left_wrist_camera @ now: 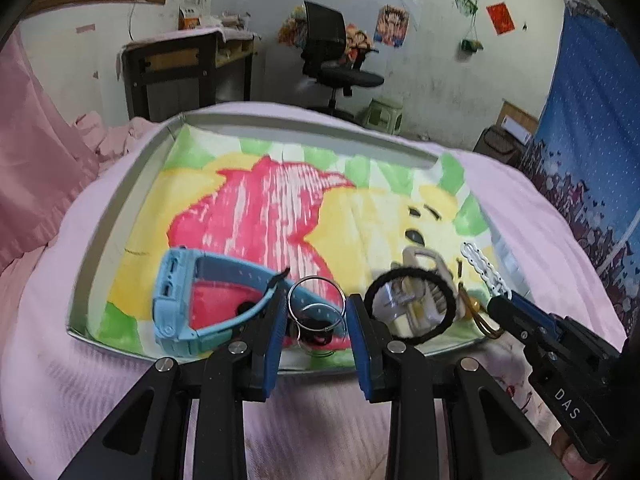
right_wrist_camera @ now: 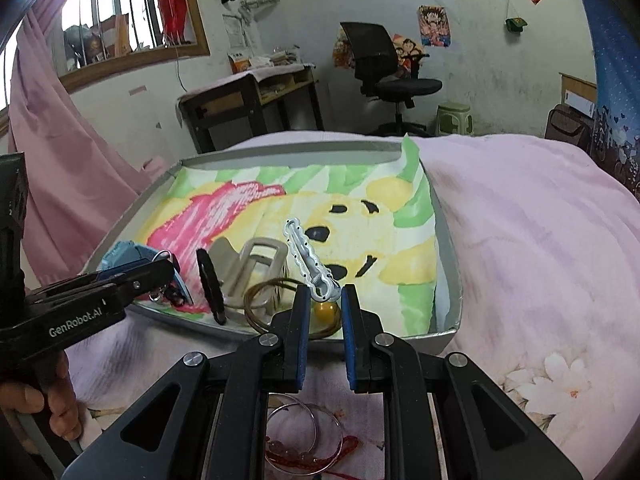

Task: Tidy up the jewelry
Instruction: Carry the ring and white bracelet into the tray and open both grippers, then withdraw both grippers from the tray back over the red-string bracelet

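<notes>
The thin silver wire bangles and red beaded cord on the pink floral bedspread lay partly behind the right gripper's black frame. The amber bead showed only between its fingers. The beige plastic clip was blurred. The sky-blue rubber watch sat mostly behind the left gripper. Whether either gripper touched anything could not be told.

Far tray: bare towel, room for me to pass.
Near edge: crowded; watch, rings, black loop, beige clasp, white chain block my fingers.
Right: open pink bedding.
</notes>
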A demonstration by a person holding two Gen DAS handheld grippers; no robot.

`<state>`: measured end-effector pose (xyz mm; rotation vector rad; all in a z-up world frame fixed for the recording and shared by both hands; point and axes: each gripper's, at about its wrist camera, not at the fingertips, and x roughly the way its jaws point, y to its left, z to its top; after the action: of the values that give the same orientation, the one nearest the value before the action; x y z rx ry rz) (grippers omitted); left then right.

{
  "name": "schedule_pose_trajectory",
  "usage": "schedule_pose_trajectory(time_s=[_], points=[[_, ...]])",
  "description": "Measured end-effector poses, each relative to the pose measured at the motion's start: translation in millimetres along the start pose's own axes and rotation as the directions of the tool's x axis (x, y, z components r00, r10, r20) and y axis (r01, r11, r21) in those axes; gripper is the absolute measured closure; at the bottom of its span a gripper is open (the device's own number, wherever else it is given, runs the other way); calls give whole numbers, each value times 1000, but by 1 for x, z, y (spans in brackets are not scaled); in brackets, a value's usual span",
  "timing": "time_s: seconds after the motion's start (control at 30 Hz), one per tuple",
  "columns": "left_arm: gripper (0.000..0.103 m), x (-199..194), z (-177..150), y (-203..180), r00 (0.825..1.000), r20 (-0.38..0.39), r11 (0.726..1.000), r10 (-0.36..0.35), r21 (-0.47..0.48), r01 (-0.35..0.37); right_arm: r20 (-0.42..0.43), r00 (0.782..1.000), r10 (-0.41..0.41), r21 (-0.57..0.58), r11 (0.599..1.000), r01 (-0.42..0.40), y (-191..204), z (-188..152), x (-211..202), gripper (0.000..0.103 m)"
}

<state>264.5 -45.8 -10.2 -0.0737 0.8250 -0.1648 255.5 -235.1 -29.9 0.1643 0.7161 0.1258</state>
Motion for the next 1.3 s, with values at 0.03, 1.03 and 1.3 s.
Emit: schedule_pose_trajectory(time_s=[0.03,1.03,1.3], points=[[74,0,0,0,1000,-1,1000,0,1,0,-3,1000,-2,-1,1000,2,0,0,0,89],[3,-114,-59,12,942,334,999,-42,5,43,351,936,-27,13,1000,24,-2,-39,-125,1],[0,-143,-89,21,913,407,999,-28,-11,35,368,929,-46,-3,999,50,-3,-54,-151,1]])
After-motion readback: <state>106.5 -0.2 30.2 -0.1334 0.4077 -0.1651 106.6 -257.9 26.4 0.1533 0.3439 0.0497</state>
